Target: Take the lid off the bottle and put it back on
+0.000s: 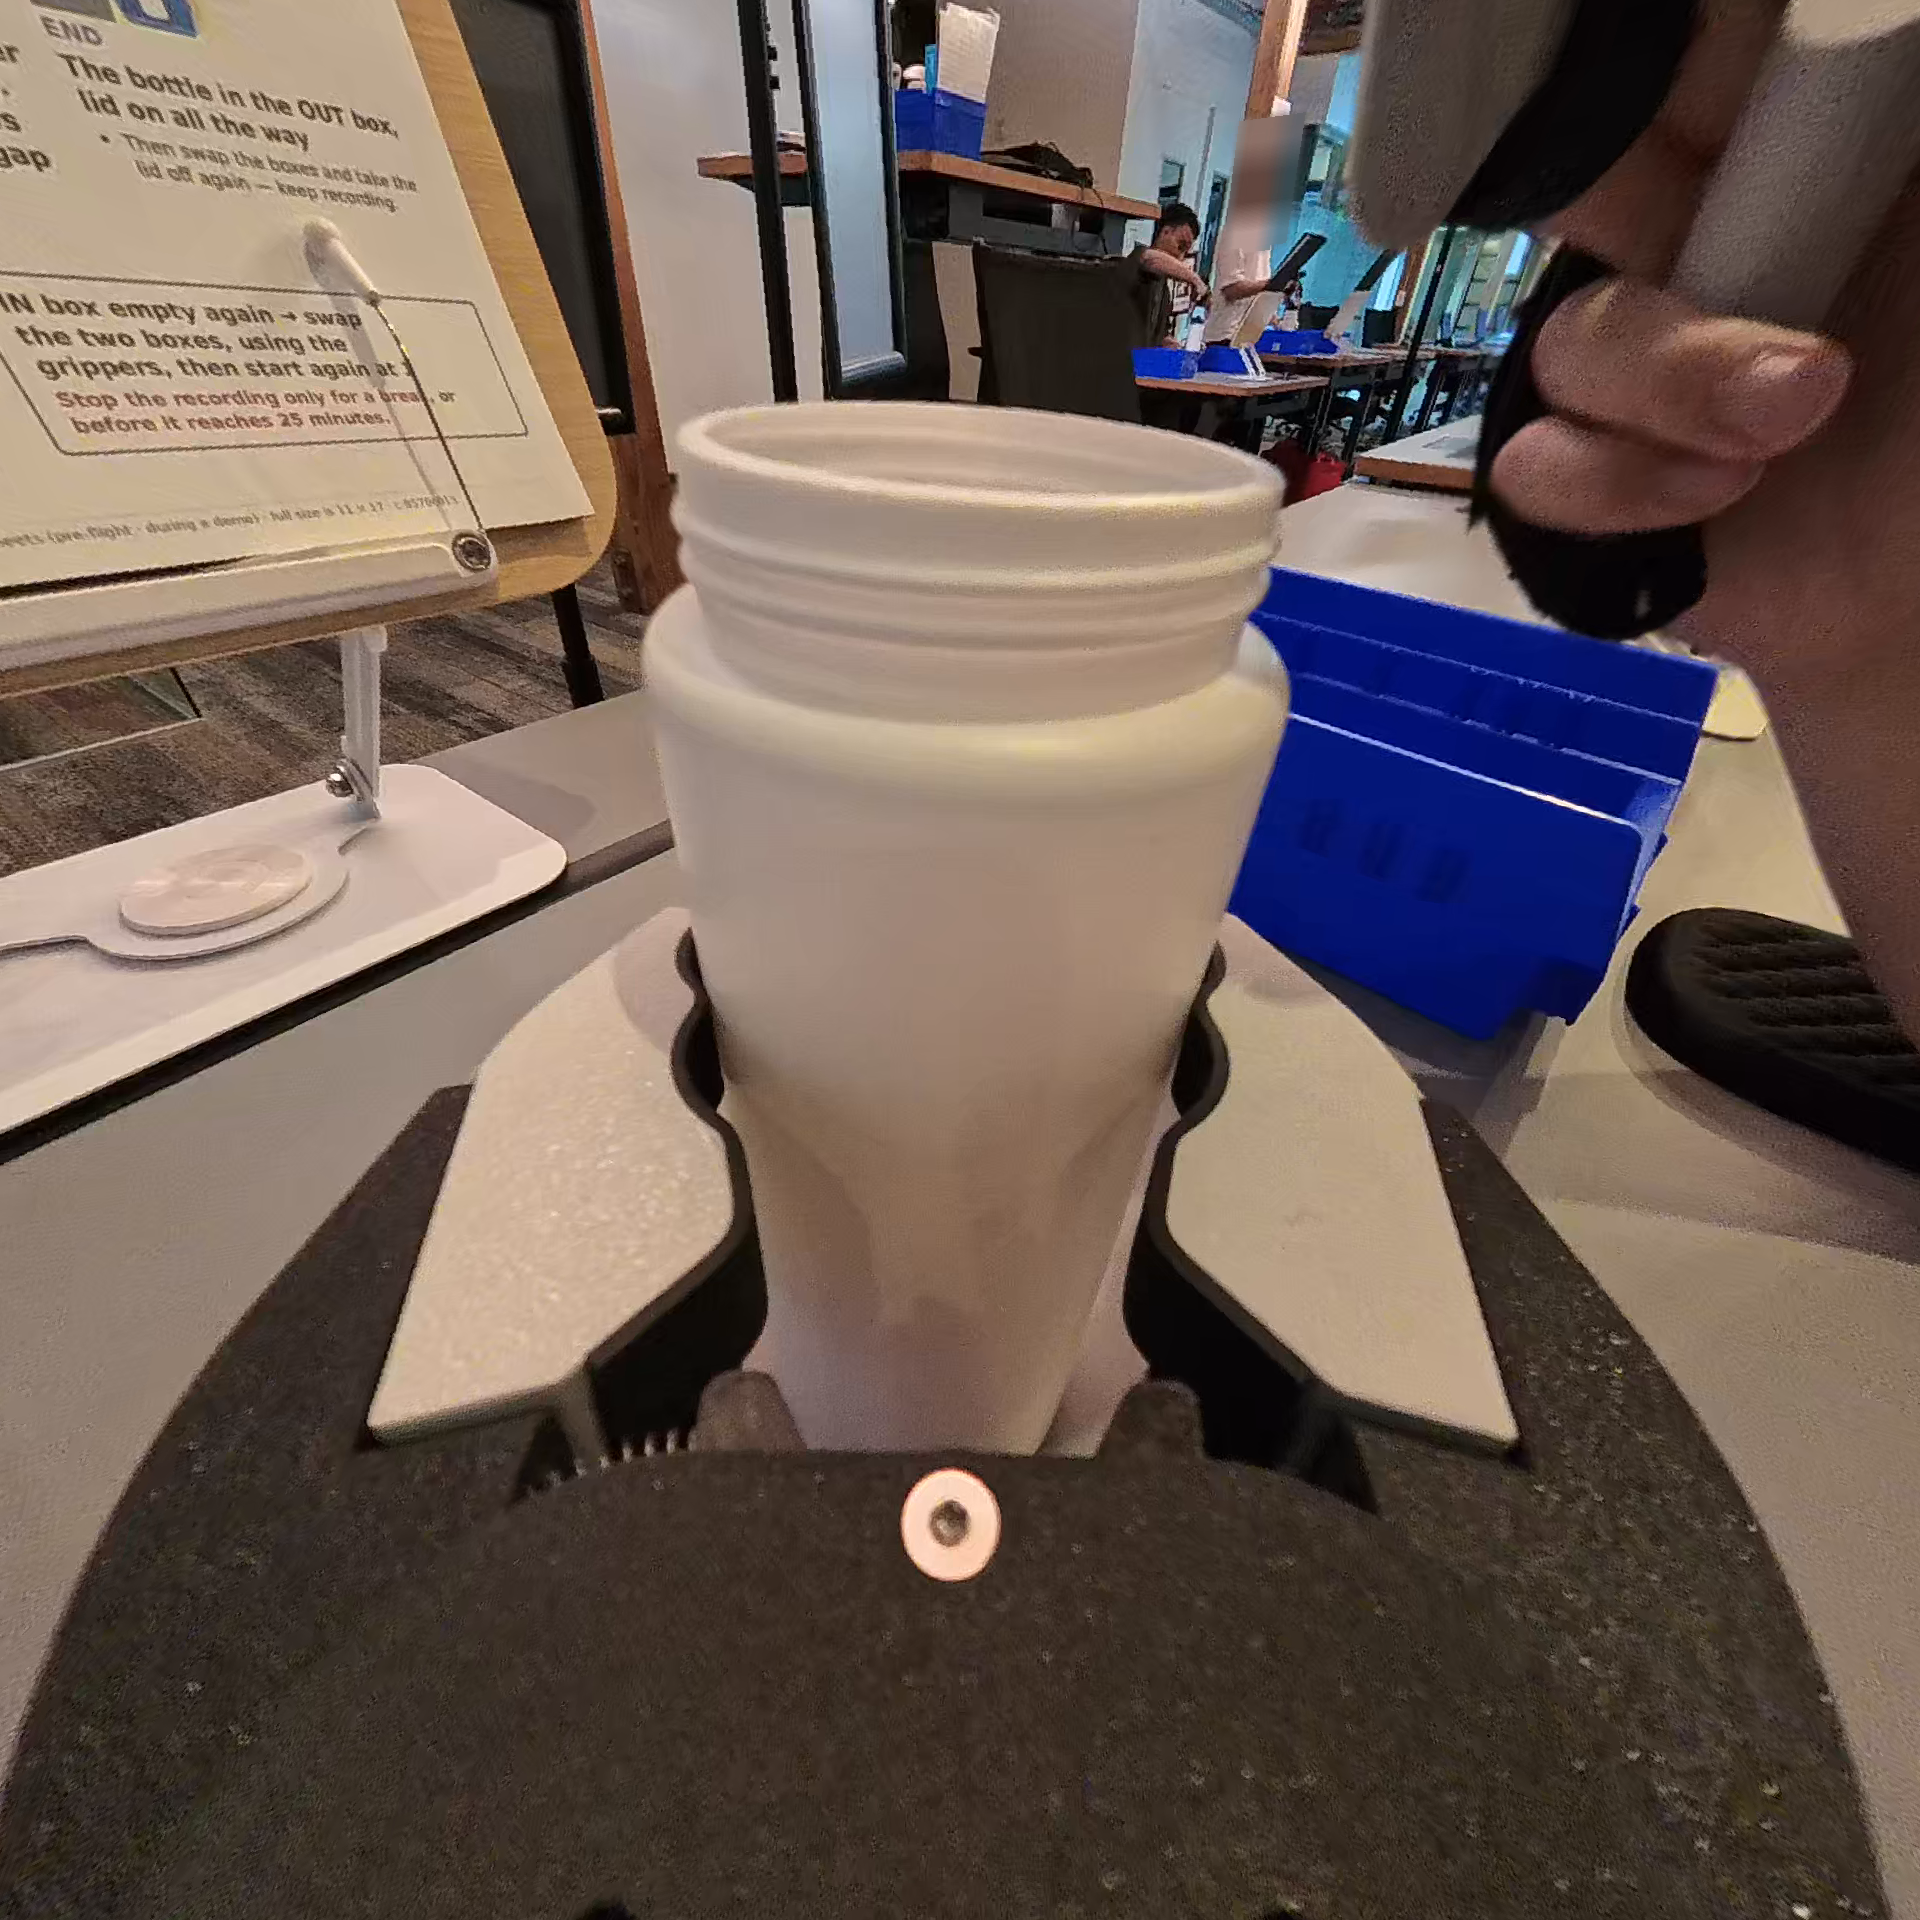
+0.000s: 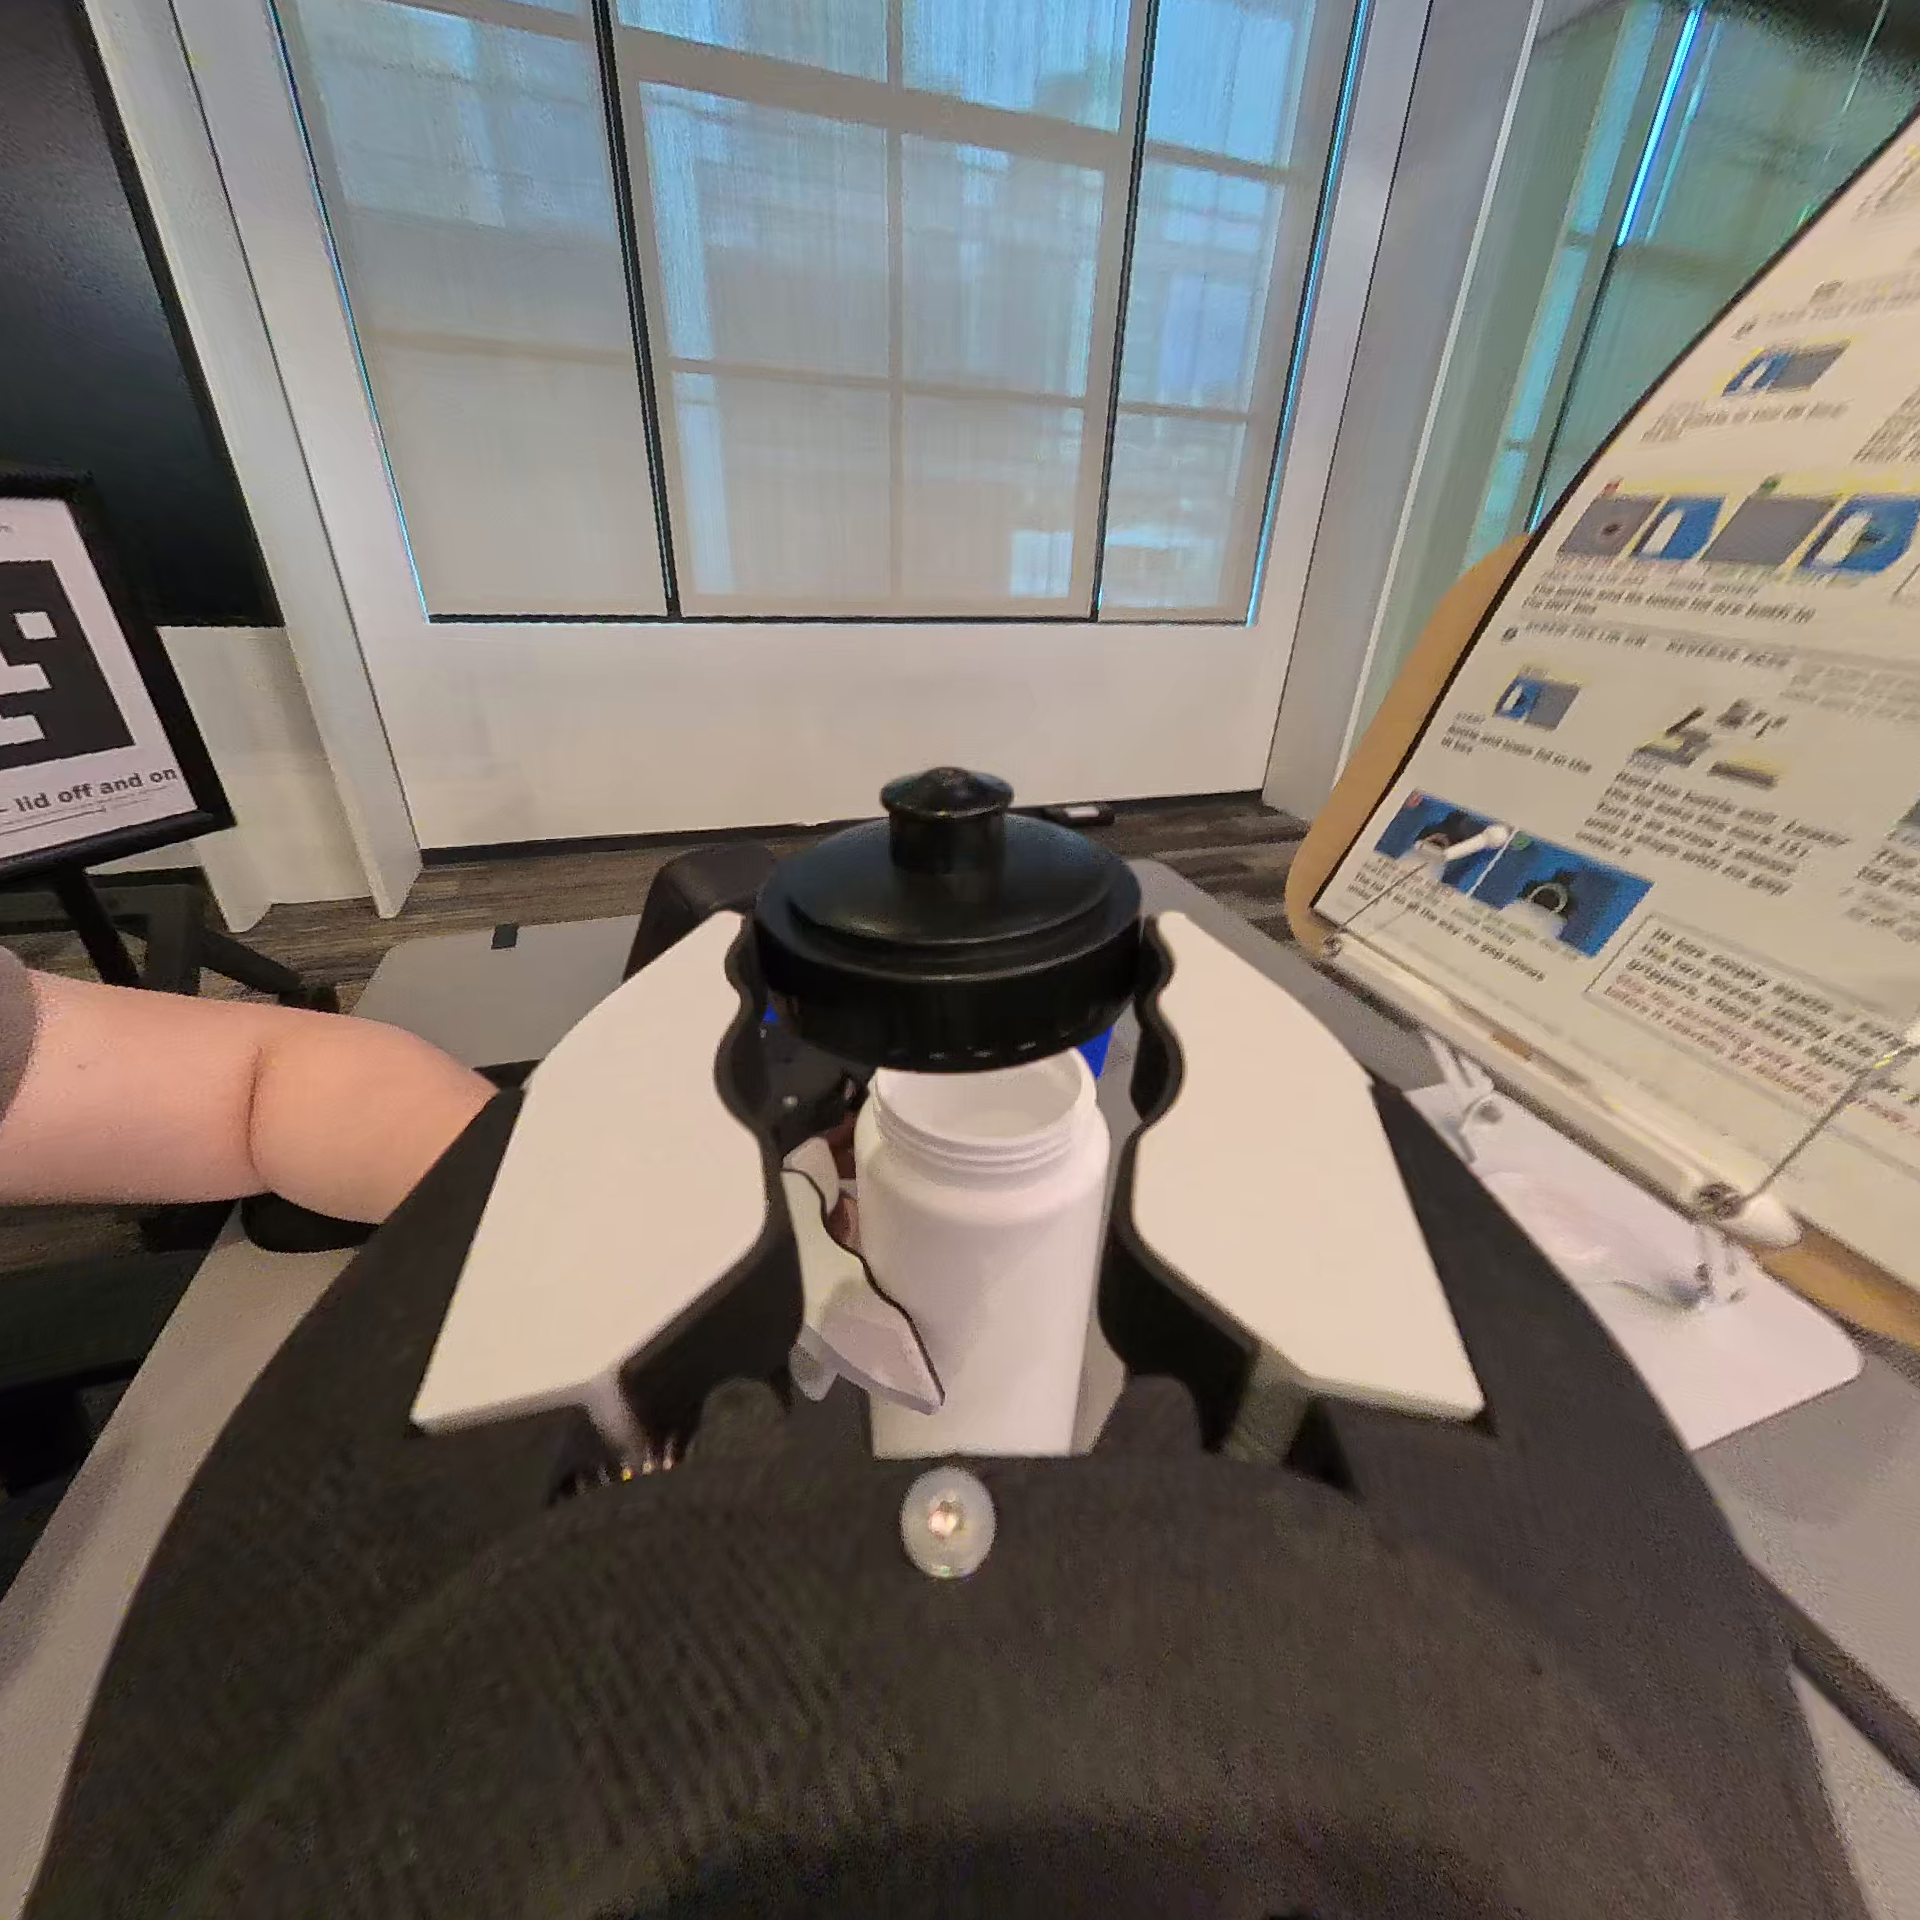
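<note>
Lid is off, so step 1 looks done; what's left is seating and screwing it back on.

Bottle [image 1: 961,894]: white, upright, open threaded neck showing, body clamped between the jaws of the left gripper [image 1: 951,997], which hold it low on the body, above the desk [image 1: 208,1226]. Whether its base touches the desk can't be seen.

Lid [image 2: 945,951]: black, with a pull spout on top, held level by its rim between the jaws of the right gripper [image 2: 945,977]. In the right wrist view it sits higher in frame than the open mouth, with the bottle farther off behind it. True gap and alignment can't be judged from this angle.

Pose: left gripper points roughly level at the bottle, the person's left forearm [image 2: 208,1101] coming in from the side. Right gripper is high; the hand [image 1: 1683,416] holding it shows at the upper right in the left wrist view.

Blue bins [image 1: 1455,831] sit just behind the bottle, instruction board [image 1: 260,312] to the left.

My guess: next step needs the lid brought down square onto the threads to avoid cross-threading.
</note>
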`<state>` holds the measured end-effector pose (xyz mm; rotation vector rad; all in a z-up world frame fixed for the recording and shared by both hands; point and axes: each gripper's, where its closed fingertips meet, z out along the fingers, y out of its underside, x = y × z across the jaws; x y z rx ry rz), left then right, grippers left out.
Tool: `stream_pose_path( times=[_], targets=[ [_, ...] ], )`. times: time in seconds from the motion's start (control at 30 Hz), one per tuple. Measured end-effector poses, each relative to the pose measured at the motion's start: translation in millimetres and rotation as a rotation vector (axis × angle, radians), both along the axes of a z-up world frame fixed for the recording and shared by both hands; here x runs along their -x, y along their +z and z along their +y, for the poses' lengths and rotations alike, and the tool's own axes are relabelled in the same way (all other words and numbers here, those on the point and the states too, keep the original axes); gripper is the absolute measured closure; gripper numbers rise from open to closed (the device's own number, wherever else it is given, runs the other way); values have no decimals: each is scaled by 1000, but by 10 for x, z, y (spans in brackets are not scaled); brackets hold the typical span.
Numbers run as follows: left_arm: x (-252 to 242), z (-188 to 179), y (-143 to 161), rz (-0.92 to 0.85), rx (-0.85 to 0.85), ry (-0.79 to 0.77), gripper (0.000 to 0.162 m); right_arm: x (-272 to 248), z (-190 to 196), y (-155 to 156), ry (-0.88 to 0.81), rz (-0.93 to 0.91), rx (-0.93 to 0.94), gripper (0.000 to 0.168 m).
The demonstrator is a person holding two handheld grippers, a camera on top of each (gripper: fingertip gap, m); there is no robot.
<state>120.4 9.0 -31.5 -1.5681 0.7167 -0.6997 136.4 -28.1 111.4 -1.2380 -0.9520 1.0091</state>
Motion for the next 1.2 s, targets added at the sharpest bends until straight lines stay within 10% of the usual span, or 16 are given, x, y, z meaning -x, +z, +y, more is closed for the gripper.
stream_pose_path(
  times=[1.2],
  targets=[
    [-67, -36, 4, -7, -10, -22, 76, 423, 218, -651, 2, -120, 55, 98]
  ],
)
